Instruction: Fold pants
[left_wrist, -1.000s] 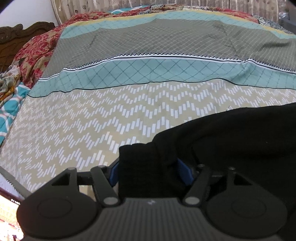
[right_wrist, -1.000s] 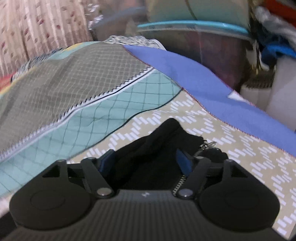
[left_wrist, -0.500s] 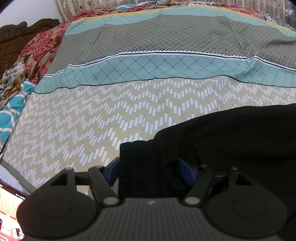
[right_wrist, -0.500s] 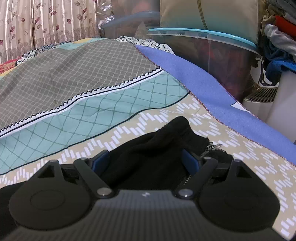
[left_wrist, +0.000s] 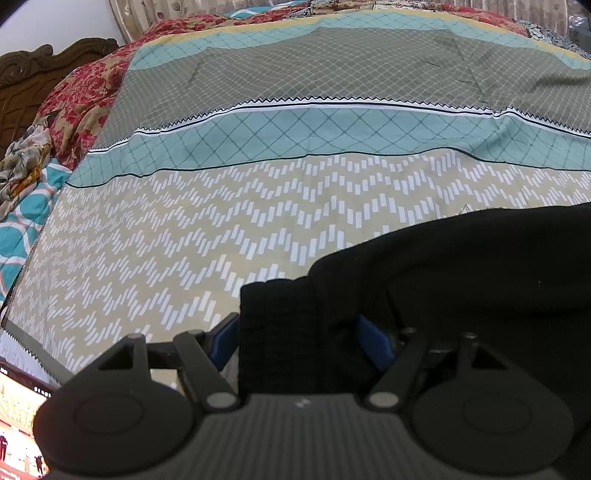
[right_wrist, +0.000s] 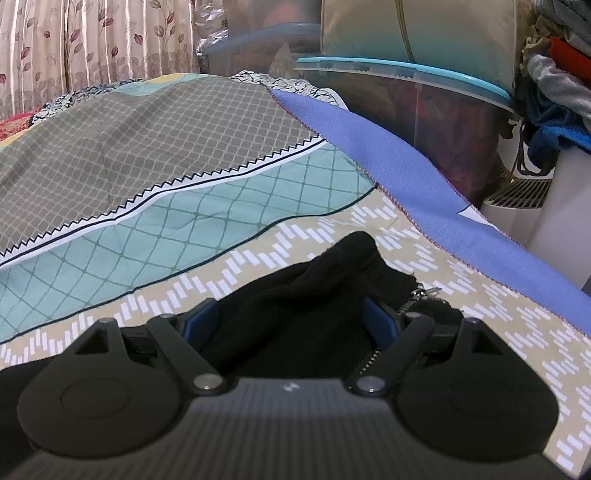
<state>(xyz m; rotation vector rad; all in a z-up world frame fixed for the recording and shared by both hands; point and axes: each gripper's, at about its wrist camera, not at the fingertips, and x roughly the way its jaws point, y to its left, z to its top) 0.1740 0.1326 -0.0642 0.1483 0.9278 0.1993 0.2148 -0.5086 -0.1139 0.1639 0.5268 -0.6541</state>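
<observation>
Pants (left_wrist: 461, 266), black and bunched, lie on the bed (left_wrist: 258, 229) right ahead of both tools, spread across the zigzag band of the bedspread. Cloth fills the gap of the left tool (left_wrist: 299, 336): a ribbed cuff or waistband stands between its blue pads (left_wrist: 373, 343), which sit fairly wide, and whether they press the fabric I cannot tell. The right tool (right_wrist: 291, 325) is closing its jaws from a wide stance with a mound of dark fabric between them; beside its right-hand pad a zipper (right_wrist: 369, 360) runs along the cloth, so this is probably the fly end. One tool at each end suggests the person means to lift and stretch the garment flat before folding; that is a judgement. Beyond the right tool a blue sheet (right_wrist: 424, 184) edges the bed, with a lidded storage bin (right_wrist: 424, 96) behind it.
</observation>
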